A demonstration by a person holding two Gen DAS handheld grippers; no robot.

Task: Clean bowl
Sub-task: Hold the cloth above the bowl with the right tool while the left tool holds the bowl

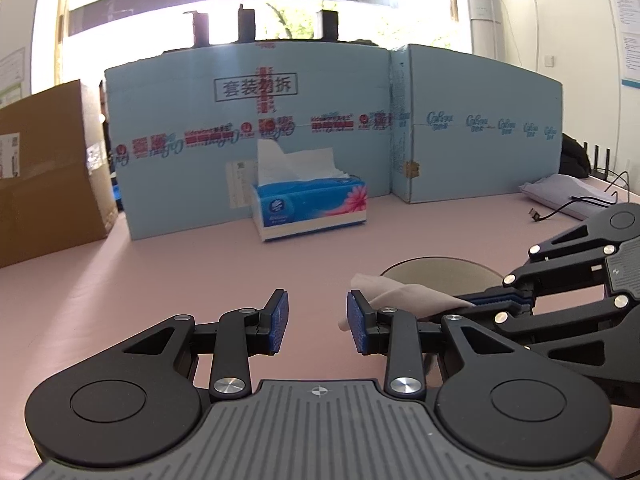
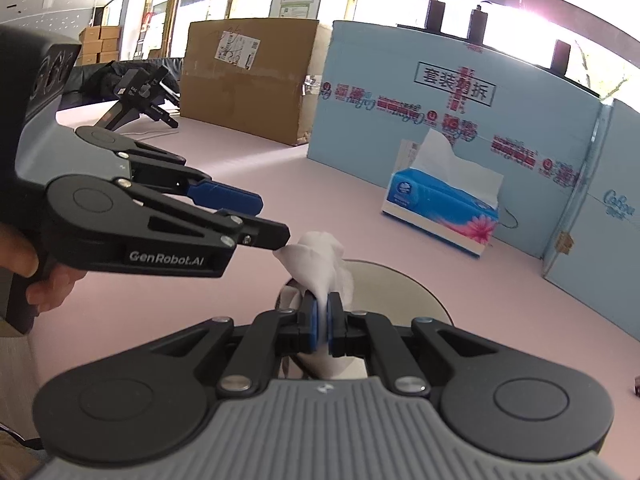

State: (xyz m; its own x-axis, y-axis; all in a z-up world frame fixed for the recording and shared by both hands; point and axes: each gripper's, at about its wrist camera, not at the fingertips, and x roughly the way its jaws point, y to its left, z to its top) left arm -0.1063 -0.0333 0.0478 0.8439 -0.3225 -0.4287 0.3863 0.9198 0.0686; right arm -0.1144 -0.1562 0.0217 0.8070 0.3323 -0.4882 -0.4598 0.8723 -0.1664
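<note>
Nearest in the right wrist view, the right tool [image 2: 322,322] is clamping a crumpled white tissue [image 2: 320,258], its blue pads pressed together on the wad, which is bunching up above the fingertips. Just beyond it the bowl [image 2: 394,288] is sitting on the pink table [image 2: 160,304], its pale rim curving away to the right; the tissue is hanging over the near left part of that rim (whether it is touching the inside, I cannot tell). The left tool [image 1: 318,320] is standing with its jaws apart and nothing between them, just left of the bowl [image 1: 440,274], with one fingertip close to the tissue's loose end.

To do this wipe well, I judge the right tool should be keeping a firm pinch on the wad and sweeping it round the inner wall with light downward pressure, so the paper is rubbing rather than tearing. The bowl looks light and may slide on the smooth table, so the left tool would do best closing on the near rim to steady it before the sweep begins.

Farther off, a blue tissue box [image 1: 310,204] is standing with a sheet poking up. Behind it a light blue carton wall [image 1: 248,120] is closing off the table, a brown cardboard box [image 1: 44,168] is sitting at far left, and bright windows are glaring beyond.
</note>
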